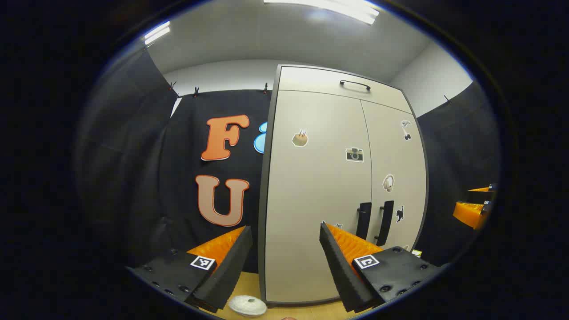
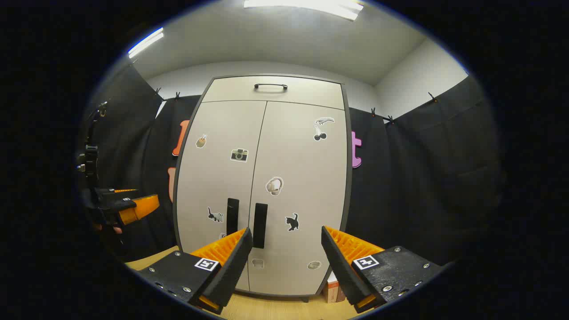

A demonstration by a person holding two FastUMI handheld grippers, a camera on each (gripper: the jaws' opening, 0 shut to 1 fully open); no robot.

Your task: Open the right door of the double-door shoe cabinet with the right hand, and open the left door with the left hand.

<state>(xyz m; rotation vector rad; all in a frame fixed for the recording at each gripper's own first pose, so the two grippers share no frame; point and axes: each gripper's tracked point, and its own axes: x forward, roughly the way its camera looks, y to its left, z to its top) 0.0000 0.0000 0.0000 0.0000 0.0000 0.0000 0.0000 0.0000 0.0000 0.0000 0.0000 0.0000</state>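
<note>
Right gripper view centres the closed shoe cabinet, whose rigid, probably light hinged doors are best taken by the vertical bar handles mid-frame, both claws gaping empty.

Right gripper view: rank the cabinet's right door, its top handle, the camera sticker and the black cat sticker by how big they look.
1. right door
2. top handle
3. camera sticker and black cat sticker: too alike to rank.

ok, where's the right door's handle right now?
In the right gripper view the right door handle hangs vertically near the cabinet's centre seam, beside the left door handle, left of the black cat sticker. Doors look closed.
</note>
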